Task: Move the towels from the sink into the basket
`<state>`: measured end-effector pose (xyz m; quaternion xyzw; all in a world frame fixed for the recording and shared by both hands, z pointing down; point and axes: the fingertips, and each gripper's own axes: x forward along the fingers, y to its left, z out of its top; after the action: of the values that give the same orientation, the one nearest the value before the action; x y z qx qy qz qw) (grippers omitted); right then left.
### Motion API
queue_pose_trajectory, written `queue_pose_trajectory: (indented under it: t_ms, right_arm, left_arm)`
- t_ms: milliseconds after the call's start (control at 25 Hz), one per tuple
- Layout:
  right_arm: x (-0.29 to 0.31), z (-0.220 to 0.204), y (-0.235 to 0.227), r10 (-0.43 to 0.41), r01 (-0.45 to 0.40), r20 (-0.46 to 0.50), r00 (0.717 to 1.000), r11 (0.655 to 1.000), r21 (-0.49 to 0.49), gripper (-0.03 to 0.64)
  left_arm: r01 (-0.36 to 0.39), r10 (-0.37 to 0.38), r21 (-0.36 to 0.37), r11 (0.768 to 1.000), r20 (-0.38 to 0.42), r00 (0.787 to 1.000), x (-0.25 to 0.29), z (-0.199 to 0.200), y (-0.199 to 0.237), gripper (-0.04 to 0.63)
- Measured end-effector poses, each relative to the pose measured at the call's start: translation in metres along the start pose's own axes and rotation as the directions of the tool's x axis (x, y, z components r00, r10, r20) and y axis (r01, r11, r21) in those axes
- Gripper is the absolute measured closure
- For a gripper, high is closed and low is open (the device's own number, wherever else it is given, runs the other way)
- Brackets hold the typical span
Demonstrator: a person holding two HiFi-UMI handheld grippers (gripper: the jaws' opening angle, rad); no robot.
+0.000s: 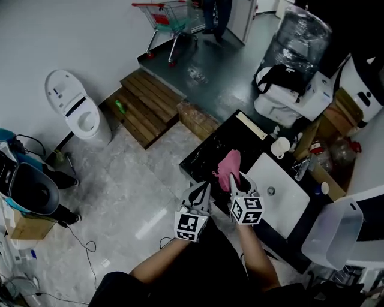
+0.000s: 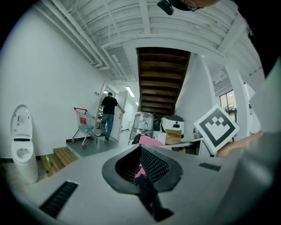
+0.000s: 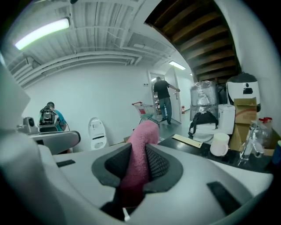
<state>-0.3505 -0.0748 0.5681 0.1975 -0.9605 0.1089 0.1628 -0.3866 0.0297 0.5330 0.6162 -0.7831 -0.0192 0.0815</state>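
Clamping a pink terry towel point(image 1: 229, 165) at a narrow opening, the right gripper point(image 3: 137, 154) holds the nubby cloth up over the glossy black counter point(image 1: 207, 153), just left of the white rectangular sink point(image 1: 291, 201). The left gripper point(image 2: 141, 165) sits beside it with its ribbed jaws almost together. A pink sliver shows in the slit; whether it is pinched, I cannot tell. A white cup point(image 1: 279, 147) stands near the sink. Wooden steps point(image 1: 147, 105) and a white toilet point(image 1: 75, 108) lie well apart on the marbled floor.

A staged test hall, not a home: toilet point(image 1: 77, 111), shopping trolley point(image 1: 170, 17), wooden steps point(image 1: 147, 107) and sink point(image 1: 282, 195) bench share one floor under bare ceiling pipes point(image 2: 83, 41)
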Motion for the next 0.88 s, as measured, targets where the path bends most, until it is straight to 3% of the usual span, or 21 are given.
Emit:
queue_pose_trajectory:
  t_ms: [440,640,880]
  right_arm:
    - [-0.108,-0.024,0.020,-0.045,0.045,0.005,0.999,0.999,-0.028,0.518]
    - [-0.161,-0.030,-0.029,-0.093,0.093,0.044,0.995,0.996,-0.016,0.518]
    - [-0.236,-0.025,-0.109,-0.159,0.158,0.096,0.983,0.987,0.010,0.518]
  left_arm:
    - [0.020,-0.020,-0.021,1.000,-0.009,1.000,-0.053,-0.009,-0.057,0.583]
    - [0.055,-0.055,-0.002,0.998,-0.009,0.998,-0.039,-0.014,-0.111,0.583]
    - [0.137,-0.137,0.028,0.990,-0.008,0.991,-0.004,-0.012,-0.218,0.583]
